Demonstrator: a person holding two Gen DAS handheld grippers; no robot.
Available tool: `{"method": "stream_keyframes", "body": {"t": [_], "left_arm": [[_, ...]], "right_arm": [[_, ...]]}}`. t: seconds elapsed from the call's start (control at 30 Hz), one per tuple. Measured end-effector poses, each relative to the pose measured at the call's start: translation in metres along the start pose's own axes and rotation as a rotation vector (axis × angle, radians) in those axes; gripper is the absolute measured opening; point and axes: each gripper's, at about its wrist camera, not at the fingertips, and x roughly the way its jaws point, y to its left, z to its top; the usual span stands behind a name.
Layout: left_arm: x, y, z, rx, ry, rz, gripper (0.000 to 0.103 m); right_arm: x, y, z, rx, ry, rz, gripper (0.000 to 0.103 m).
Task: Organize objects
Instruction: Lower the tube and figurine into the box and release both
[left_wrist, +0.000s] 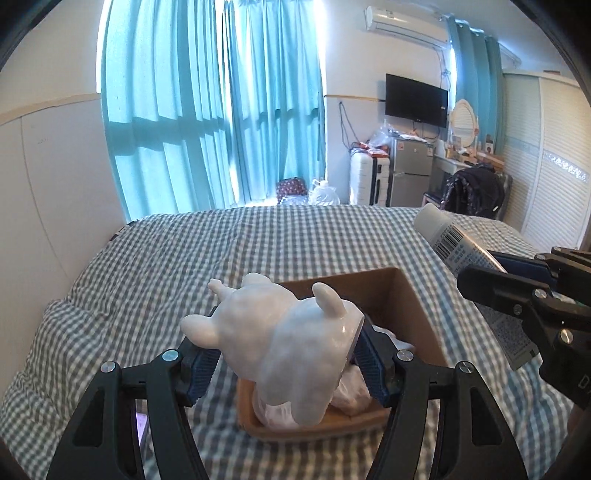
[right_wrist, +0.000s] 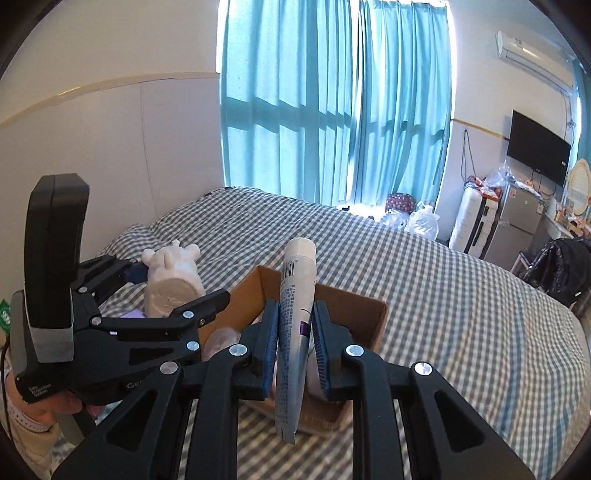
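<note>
Left gripper (left_wrist: 284, 354): jaws clamped on white animal figurine (left_wrist: 288, 343), above cardboard box (left_wrist: 410, 295); right gripper (right_wrist: 295, 354): jaws pinching white tube (right_wrist: 295, 314) upright over box, on checked bed (left_wrist: 221, 243)

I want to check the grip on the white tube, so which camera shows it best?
The right wrist view: the white tube stands centered, clamped between the right hand-held gripper's pads, cap up, barcode visible. The left wrist view catches the tube only at its right edge, its lower part hidden behind that gripper.
</note>
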Motion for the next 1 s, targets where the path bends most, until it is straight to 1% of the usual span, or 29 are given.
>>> {"method": "stream_keyframes", "body": {"t": [0.1,0.23,0.5,0.57,0.63,0.7,0.77,0.9,1.0], "left_arm": [[0.028,0.003,0.004,0.008,0.017,0.010,0.068],[0.062,0.006,0.001,0.014,0.051,0.012,0.068],[0.120,0.003,-0.017,0.024,0.144,-0.004,0.068],[0.130,0.005,-0.023,0.015,0.178,-0.042,0.068],[0.136,0.006,-0.027,0.017,0.193,-0.044,0.068],[0.142,0.003,-0.031,0.038,0.212,-0.039,0.068],[0.143,0.001,-0.031,0.056,0.217,-0.043,0.068],[0.143,-0.006,-0.035,0.085,0.229,-0.041,0.068],[0.139,-0.006,-0.034,0.083,0.226,-0.055,0.069]], "right_arm": [[0.035,-0.010,0.011,0.015,0.020,0.005,0.018],[0.072,-0.022,0.013,0.035,0.049,0.015,0.018],[0.143,-0.049,-0.003,0.108,0.132,0.047,0.018],[0.152,-0.054,-0.010,0.121,0.148,0.058,0.018],[0.163,-0.059,-0.018,0.134,0.170,0.066,0.018],[0.170,-0.061,-0.024,0.141,0.192,0.064,0.018],[0.174,-0.064,-0.029,0.157,0.210,0.082,0.018],[0.168,-0.068,-0.029,0.169,0.196,0.098,0.019],[0.157,-0.068,-0.027,0.179,0.186,0.094,0.019]]}}
